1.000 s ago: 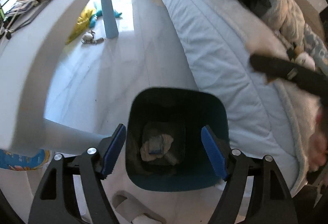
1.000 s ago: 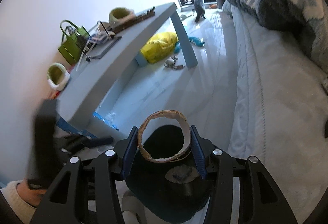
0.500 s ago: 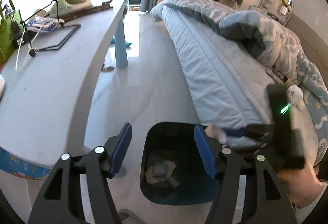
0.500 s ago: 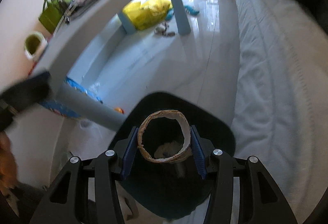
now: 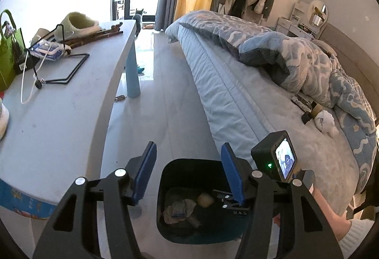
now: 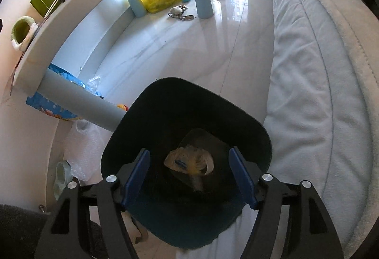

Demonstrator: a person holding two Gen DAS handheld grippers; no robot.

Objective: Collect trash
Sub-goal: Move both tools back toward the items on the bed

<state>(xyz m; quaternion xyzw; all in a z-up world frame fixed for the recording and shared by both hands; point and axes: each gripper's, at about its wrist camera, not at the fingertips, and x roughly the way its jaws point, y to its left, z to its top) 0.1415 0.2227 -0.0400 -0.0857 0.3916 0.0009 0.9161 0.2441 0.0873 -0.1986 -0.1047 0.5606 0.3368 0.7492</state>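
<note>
Since both are poised above the dark teal plastic bin for dropping, the right gripper and left gripper gape wide and empty, crumpled paper trash lying at its bottom.

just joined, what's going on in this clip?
A person is collecting trash with two handheld grippers. The right gripper hangs open right over the dark bin on the floor between table and bed, holding nothing. Crumpled trash lies at the bin's bottom. The left gripper is open and empty too, above the bin. More tissue sits on the bed.
</note>
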